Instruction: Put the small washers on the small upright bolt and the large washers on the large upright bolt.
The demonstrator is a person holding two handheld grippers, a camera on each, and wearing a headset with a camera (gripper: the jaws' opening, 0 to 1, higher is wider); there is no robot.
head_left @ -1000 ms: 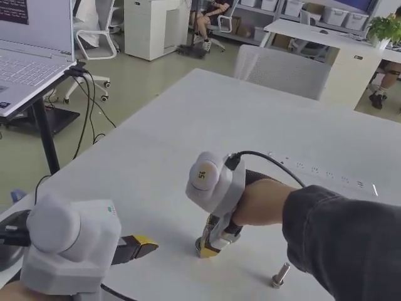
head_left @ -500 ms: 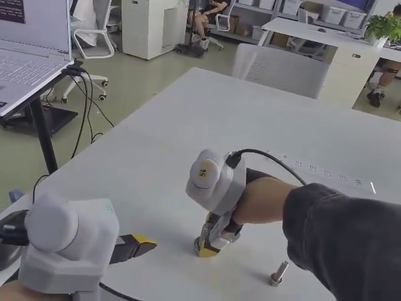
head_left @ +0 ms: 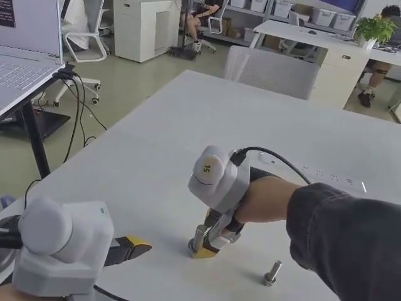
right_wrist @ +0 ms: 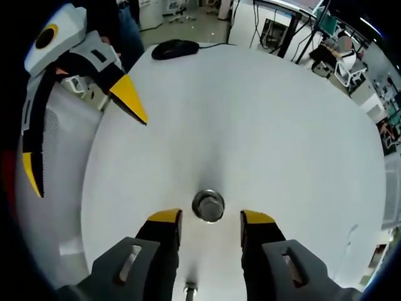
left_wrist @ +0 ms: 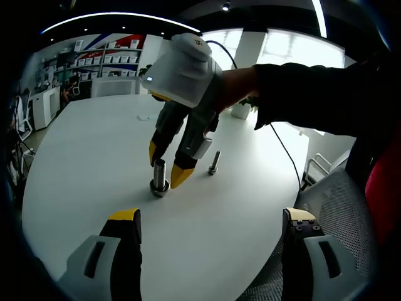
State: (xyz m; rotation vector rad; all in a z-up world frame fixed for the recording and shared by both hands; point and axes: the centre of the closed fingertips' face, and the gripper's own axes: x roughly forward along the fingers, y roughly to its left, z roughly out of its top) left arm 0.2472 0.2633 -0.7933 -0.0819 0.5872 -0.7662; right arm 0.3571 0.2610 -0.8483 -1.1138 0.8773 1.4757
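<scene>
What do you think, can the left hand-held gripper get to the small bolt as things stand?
Doubtful. The small bolt sits just beyond the right hand-held gripper, which is open astride the large bolt, with the person's sleeve close over it. The open left hand-held gripper would probably crowd both.

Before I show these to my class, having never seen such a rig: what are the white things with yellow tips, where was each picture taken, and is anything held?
There is no robot: a person holds a two-jaw gripper in each hand. One picture comes from a headset camera looking down at the white table; the two round ones come from cameras riding on the grippers, looking along their jaws. The right gripper is open, its yellow tips either side of the large upright bolt. The left gripper is open too, jaws wide apart. A small upright bolt stands beside the large one, and a black mouse lies farther off. Neither gripper visibly holds anything.
</scene>
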